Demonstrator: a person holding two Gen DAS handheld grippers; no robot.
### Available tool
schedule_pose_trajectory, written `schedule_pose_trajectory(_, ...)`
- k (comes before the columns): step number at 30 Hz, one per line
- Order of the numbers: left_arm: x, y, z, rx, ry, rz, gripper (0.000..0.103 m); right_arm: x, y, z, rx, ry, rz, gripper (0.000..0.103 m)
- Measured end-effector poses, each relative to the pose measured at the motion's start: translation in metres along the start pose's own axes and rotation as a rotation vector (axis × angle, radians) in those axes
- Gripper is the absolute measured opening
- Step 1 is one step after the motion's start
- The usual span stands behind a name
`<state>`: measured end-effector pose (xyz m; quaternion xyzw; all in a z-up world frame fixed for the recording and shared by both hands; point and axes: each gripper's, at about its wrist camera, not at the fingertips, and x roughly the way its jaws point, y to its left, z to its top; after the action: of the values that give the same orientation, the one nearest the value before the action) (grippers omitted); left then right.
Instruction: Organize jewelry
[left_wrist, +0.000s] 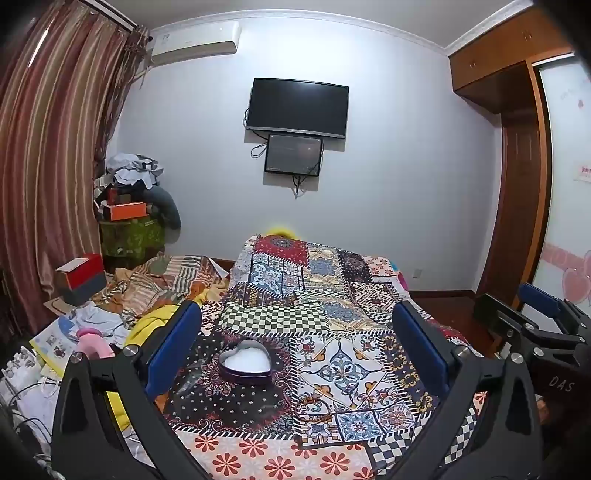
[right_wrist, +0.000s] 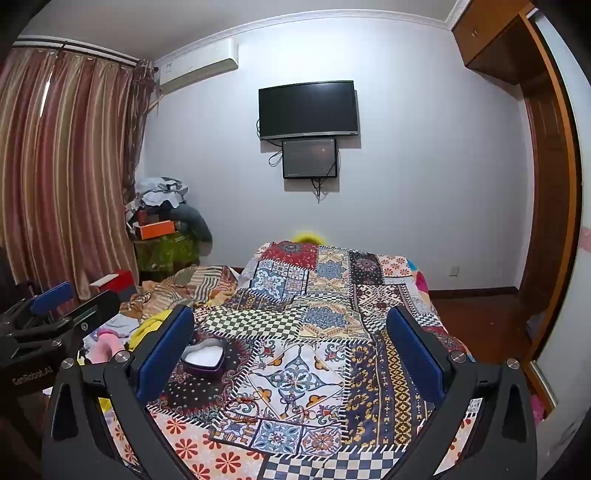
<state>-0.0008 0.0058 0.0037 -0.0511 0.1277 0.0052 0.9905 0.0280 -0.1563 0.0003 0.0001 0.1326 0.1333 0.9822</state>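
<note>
A heart-shaped tin (left_wrist: 245, 363) with a white lining stands open on the patchwork bedspread (left_wrist: 332, 317). My left gripper (left_wrist: 297, 332) hovers above the bed, open and empty, and the tin lies low between its blue pads (left_wrist: 173, 347), nearer the left one. In the right wrist view the tin (right_wrist: 203, 358) sits just inside the left pad (right_wrist: 164, 350) of my right gripper (right_wrist: 291, 332), which is also open and empty. A thin reddish cord (right_wrist: 245, 401) seems to lie on the cover near the tin, hard to tell from the pattern. Each gripper shows at the edge of the other's view.
Left of the bedspread lie crumpled striped bedding (left_wrist: 162, 280), a yellow cloth (left_wrist: 151, 321), a pink object (left_wrist: 94, 341), papers and a red and grey box (left_wrist: 83, 278). Curtains (left_wrist: 48, 166) hang at left, a wardrobe (left_wrist: 517, 184) and bare floor (right_wrist: 480, 317) are at right.
</note>
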Motion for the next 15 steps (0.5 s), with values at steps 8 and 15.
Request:
schedule_pose_trajectory(8,0.0052,-0.0002,-0.003,-0.008,0.007,0.006,0.103,0.0018,-0.0029,0.0001,-0.001,0.003,0.004,0.103)
schedule_pose_trajectory(15,0.0052,-0.0015,-0.0048,-0.01,0.006,0.011,0.103,0.0033,-0.0001,-0.0015,-0.001,0.007,0.005,0.103)
